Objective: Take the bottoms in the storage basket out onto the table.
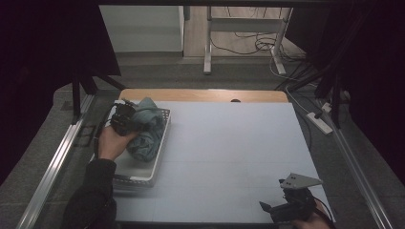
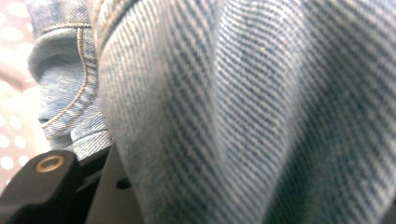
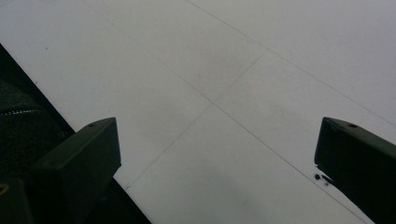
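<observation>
A crumpled blue denim garment (image 1: pixel 147 130) lies in a white mesh basket (image 1: pixel 132 170) at the table's left side. My left gripper (image 1: pixel 124 117) reaches into the basket's far end and is shut on the denim. In the left gripper view the denim (image 2: pixel 257 107) presses right up against the lens, beside one black finger (image 2: pixel 42 186). My right gripper (image 1: pixel 276 209) hovers low at the table's front right corner, open. Its two fingers (image 3: pixel 79 158) stand wide apart over bare white table (image 3: pixel 224 70) with nothing between them.
The white tabletop (image 1: pixel 229 143) stretches between the basket and the right gripper. Its front edge (image 3: pixel 93 154) runs close to the right gripper's left finger. Cables and a power strip (image 1: pixel 319 121) lie on the floor to the right, and metal rails flank both sides.
</observation>
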`<state>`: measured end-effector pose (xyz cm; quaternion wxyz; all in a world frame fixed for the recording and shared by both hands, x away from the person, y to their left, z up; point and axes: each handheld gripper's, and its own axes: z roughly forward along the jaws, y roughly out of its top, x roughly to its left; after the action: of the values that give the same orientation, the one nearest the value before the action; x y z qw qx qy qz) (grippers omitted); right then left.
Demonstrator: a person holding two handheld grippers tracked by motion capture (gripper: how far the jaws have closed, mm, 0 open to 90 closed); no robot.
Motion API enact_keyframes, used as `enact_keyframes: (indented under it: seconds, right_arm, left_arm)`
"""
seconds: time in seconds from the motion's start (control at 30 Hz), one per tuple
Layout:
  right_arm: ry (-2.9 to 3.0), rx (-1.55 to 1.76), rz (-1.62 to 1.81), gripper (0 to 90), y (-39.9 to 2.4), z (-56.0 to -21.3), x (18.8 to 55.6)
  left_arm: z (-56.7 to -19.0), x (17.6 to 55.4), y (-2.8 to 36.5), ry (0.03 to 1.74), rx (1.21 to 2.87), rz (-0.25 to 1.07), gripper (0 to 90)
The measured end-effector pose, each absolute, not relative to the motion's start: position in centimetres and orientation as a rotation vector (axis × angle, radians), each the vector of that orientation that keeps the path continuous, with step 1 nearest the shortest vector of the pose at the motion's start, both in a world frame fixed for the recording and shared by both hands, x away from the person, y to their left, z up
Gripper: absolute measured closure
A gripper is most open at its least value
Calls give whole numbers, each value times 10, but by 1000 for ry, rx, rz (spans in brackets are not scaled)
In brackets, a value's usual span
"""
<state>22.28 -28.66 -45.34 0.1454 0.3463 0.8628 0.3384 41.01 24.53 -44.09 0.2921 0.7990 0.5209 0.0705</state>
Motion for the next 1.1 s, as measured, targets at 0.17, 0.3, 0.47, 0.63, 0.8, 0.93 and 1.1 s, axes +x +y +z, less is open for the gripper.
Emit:
enact_keyframes:
  seconds: [0.17,0.3,0.47,0.63,0.8,0.93,1.1]
  right_arm:
    - [2484,997,977,7,-287,-453,223]
    - [2482,997,982,7,-287,-453,223]
    - [2481,997,984,7,-287,-453,223]
    - [2481,996,984,7,-287,-453,223]
    - [2481,996,985,7,-287,-453,222]
    - [2481,996,984,7,-287,-453,223]
    - [2481,996,984,7,-287,-453,222]
  left_arm:
    - [-432,406,250,1374,2085,191,607]
    - [-426,403,252,1365,2072,210,611]
    - [-417,399,255,1348,2046,225,615]
    - [-407,394,259,1323,2011,233,622]
    - [-396,389,259,1287,1992,256,625]
    - [-385,383,257,1248,1978,281,625]
    - [-373,377,254,1213,1972,300,624]
